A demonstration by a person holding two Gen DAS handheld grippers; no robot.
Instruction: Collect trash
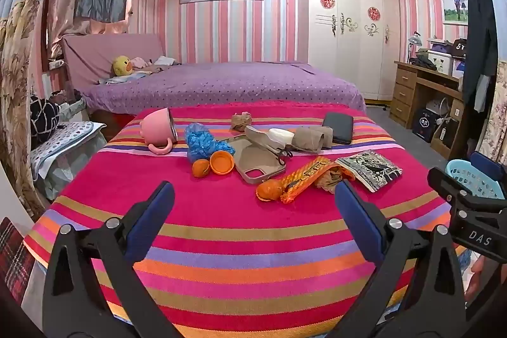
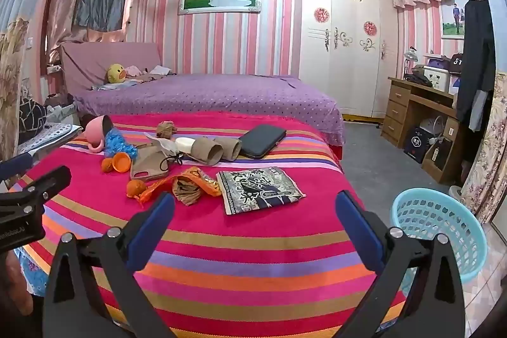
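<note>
Both wide-open, empty claws, left claw (image 1: 253,205) and right claw (image 2: 255,211), hover at the table's (image 2: 221,249) near edge; the orange wrapper (image 2: 190,179) lies just ahead, the blue basket (image 2: 443,230) at right, nearer the right claw.

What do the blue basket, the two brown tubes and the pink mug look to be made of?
Blue basket: moulded plastic, judging by its perforated lattice wall. Brown tubes: matte cardboard, hollow open ends. Pink mug: smooth pink shell, likely plastic, with a shiny, seemingly metal rim.
</note>
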